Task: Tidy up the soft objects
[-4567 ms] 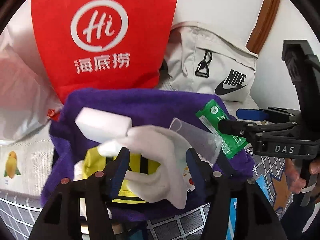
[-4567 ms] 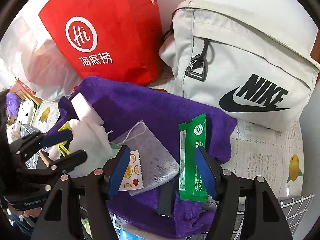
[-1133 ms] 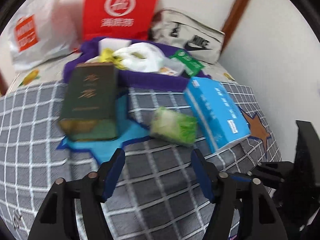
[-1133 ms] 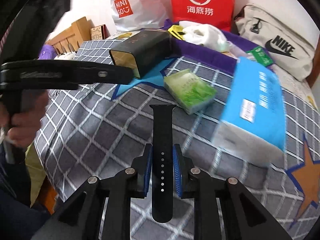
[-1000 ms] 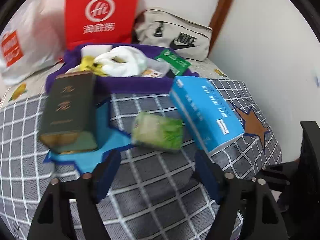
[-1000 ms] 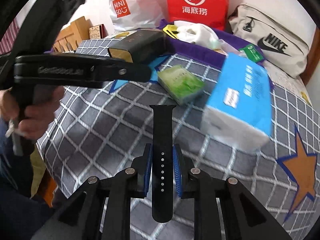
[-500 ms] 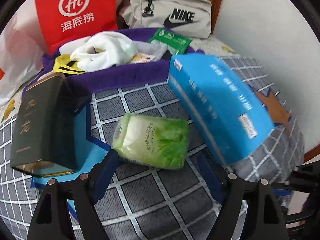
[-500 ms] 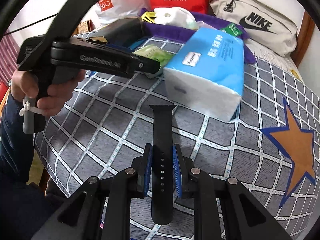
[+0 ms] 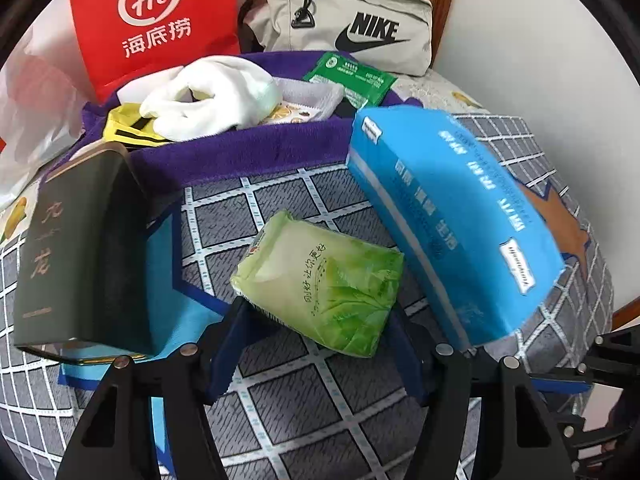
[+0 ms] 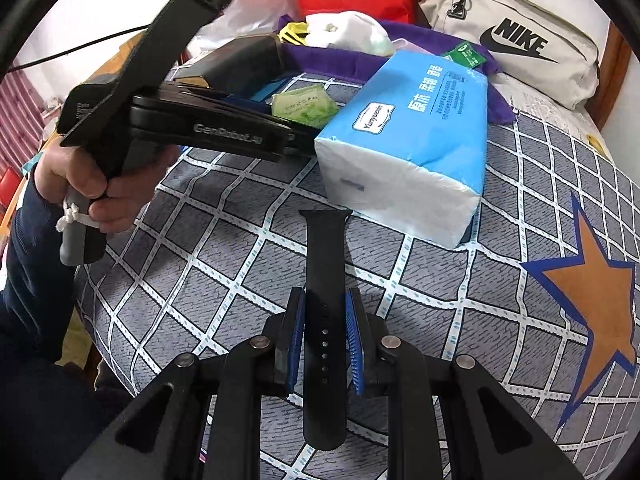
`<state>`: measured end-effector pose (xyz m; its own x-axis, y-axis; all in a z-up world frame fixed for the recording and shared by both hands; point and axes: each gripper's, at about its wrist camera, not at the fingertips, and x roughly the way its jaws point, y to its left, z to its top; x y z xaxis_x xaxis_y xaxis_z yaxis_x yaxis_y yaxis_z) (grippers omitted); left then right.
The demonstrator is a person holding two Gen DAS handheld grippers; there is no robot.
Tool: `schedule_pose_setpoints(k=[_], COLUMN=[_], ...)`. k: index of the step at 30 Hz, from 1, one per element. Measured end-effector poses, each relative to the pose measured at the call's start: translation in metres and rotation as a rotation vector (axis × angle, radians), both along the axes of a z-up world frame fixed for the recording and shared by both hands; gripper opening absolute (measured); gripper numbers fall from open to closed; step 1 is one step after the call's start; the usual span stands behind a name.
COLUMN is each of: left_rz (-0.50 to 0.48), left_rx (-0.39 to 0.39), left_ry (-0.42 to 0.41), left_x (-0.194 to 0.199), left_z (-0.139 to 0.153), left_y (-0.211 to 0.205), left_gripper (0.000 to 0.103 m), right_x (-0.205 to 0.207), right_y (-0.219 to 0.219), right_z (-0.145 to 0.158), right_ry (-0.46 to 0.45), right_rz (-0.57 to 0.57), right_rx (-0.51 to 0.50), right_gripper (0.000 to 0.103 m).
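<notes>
Green pack (image 9: 324,286) lies on the checked bed (image 9: 304,412), touching the blue tissue pack (image 9: 448,216), with the left gripper (image 9: 316,344) around its near end and the jaws closing; whether the pads touch it yet I cannot tell. Its slick wrapper could squirt out of so shallow a bite, or the right-hand finger could snag the tissue pack. The right gripper (image 10: 325,344) is clamped on a black strap (image 10: 323,280), which could slip if tilted.
</notes>
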<state>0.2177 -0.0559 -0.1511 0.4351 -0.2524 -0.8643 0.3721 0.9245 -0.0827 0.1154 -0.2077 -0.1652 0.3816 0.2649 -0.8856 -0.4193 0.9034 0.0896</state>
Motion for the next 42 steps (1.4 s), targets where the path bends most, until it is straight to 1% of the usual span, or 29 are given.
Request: schedule_pose_setpoints(k=[6, 8, 17, 20, 31, 38, 39, 41, 42], left_rz=[0.005, 0.008, 0.054, 0.073, 0.149, 0.180, 0.184, 0.193, 0.194], left_rx=[-0.013, -0.026, -0.085, -0.092, -0.096, -0.100, -0.101, -0.107, -0.112], left_ry=[-0.041, -0.039, -0.098, -0.111, -0.164, -0.176, -0.178, -0.175, -0.172], left_x=[-0.013, -0.018, -0.039, -0.042, -0.045, -0.040, -0.040, -0.037, -0.035], left_z=[0.022, 0.029, 0.061, 0.067, 0.089, 0.095, 0.096, 0.096, 0.095], left_y=[0.009, 0.012, 0.036, 0.044, 0.079, 0.094, 0.096, 0.099, 0.101], left_gripper=[0.064, 0.064, 0.064, 0.064, 0.064, 0.063, 0.060, 0.059, 0.056], right_x=[-0.007, -0.011, -0.025, -0.025, -0.009, 0.007, 0.009, 0.015, 0.018], right_y=[0.003, 0.005, 0.013, 0.017, 0.042, 0.045, 0.045, 0.042, 0.041], right_z=[0.006, 0.009, 0.028, 0.036, 0.054, 0.060, 0.060, 0.059, 0.059], right_ry=[-0.017, -0.028, -0.078, -0.100, -0.155, -0.168, -0.168, -0.167, -0.166], right_rz=[-0.001, 0.006, 0.024, 0.027, 0.070, 0.059, 0.054, 0.042, 0.033], right_rx=[0.015, 0.012, 0.030, 0.046, 0.057, 0.059, 0.061, 0.058, 0.056], right_gripper=[0.020, 0.020, 0.020, 0.020, 0.020, 0.020, 0.020, 0.020, 0.020])
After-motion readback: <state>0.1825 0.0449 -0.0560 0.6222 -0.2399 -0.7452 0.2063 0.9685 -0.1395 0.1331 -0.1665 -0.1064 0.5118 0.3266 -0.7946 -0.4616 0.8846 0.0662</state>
